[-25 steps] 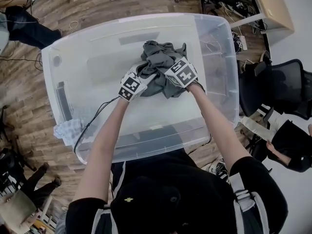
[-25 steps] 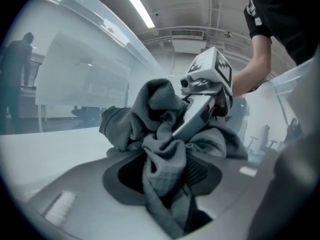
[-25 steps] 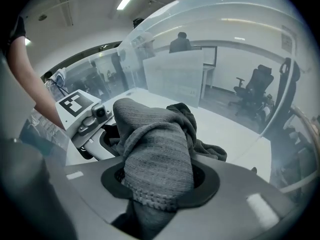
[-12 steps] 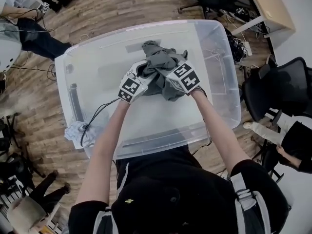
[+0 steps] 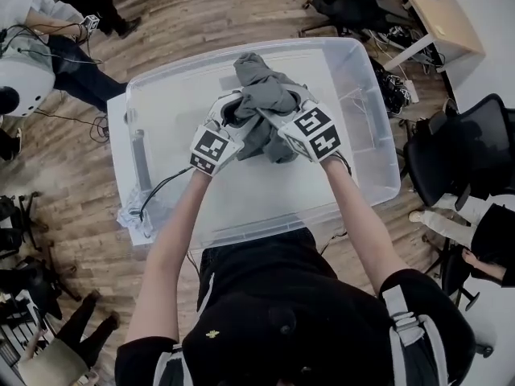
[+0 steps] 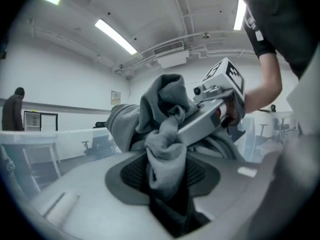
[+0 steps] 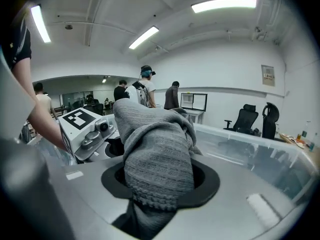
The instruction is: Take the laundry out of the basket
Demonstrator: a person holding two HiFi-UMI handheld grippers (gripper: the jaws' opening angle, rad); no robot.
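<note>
Wood flooring (image 5: 72, 183) surrounds a clear plastic basket (image 5: 366, 111), with office chairs (image 5: 471, 147) near its right rim (bystanders stand left). Over the basket's middle, the left gripper (image 5: 232, 117) and right gripper (image 5: 283, 112) both clamp 1 bunched grey garment (image 5: 261, 95). The left's jaws have just been tightening on it.

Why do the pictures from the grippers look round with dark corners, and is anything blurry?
Left gripper view: wide lens curves everything, corners go black, grey garment blurry up close. Right gripper view: same round shape, knit looks sharp. Head view: clear bin bulges.
</note>
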